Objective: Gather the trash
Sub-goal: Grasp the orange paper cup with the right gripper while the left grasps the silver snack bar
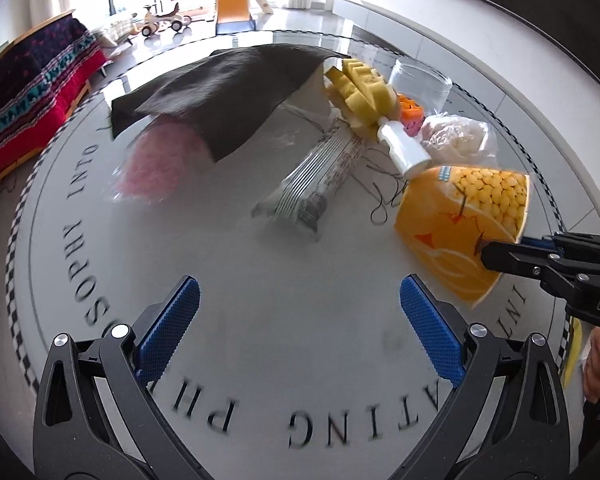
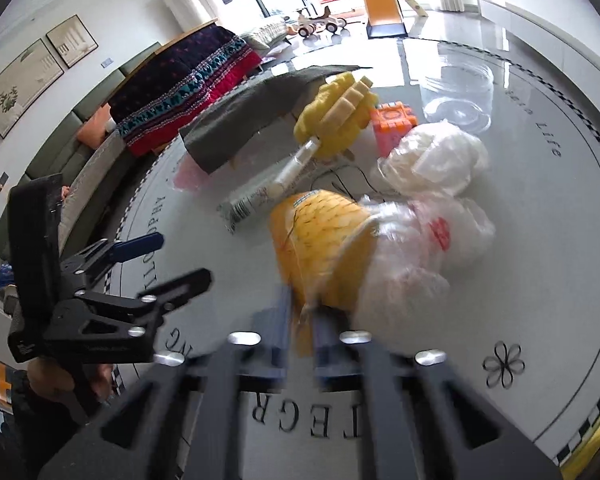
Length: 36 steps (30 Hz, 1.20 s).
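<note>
While the left gripper [image 1: 300, 320] gapes wide over bare table [image 1: 260, 264] at lower centre, the orange snack bag [image 1: 466, 228] sits right of frame. Right wrist view: right gripper [image 2: 302, 334] is pinched tight on that bag's edge, bottom centre.

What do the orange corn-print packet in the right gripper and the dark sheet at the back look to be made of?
Orange corn-print packet: seemingly thin printed plastic film, glossy; it creases and flattens where the right gripper pinches its edge. Dark sheet: probably felt or similar fabric, matte and fuzzy, with no shine; it drapes stiffly over the pink item. Neither is certain from looks alone.
</note>
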Available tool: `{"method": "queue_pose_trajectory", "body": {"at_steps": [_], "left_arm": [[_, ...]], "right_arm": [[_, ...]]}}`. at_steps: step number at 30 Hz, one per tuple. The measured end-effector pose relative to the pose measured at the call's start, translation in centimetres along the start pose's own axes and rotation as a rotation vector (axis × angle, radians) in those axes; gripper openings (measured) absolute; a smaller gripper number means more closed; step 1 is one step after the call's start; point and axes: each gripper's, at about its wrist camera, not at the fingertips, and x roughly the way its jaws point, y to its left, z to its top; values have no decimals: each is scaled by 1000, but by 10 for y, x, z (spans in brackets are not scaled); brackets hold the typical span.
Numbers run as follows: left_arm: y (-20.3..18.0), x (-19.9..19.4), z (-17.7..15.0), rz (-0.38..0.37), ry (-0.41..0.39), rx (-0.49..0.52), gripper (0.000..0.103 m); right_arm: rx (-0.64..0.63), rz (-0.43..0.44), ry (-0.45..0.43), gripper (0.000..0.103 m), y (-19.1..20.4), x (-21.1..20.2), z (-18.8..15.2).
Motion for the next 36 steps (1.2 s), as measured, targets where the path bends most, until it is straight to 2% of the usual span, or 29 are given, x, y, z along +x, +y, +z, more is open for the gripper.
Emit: {"method": "queue_pose_trajectory", "body": {"at_steps": [4,10,12,14,15,19,20,21,22,23,26,36], "left_arm": [[-6,13,20,-2,2,47,97],[-13,41,42,-18,30,93,97],[-10,54,52,-26,48,80,90],[-8,64,61,-47,69,68,76],[-7,69,66,-62,79,63,76],[-13,78,77,-22,72,106,74],[-14,78,77,-15,67,113,68],[-15,77,76,17,50,127,61],[-15,75,75,27,37,132,46],[-12,73,73,28,29,122,41],[-7,64,64,26,23,87,36],[3,21,8,-22,46,24,34]], "right_arm": [[-11,-28,-79,3,1,-16,8],[22,0,-127,3,-9,-35,18],[33,5,-133,3,-14,-36,21],[45,8,-136,3,-18,-36,23],[49,9,-137,3,-18,-36,24],[63,21,-138,3,-23,-36,26],[64,21,-139,3,-23,-36,26],[64,21,-139,3,-23,-36,26],[64,21,-140,3,-22,-37,26],[63,20,-140,3,-22,-37,25],[62,21,-141,3,-20,-38,24],[37,21,-138,3,6,-47,13]]}}
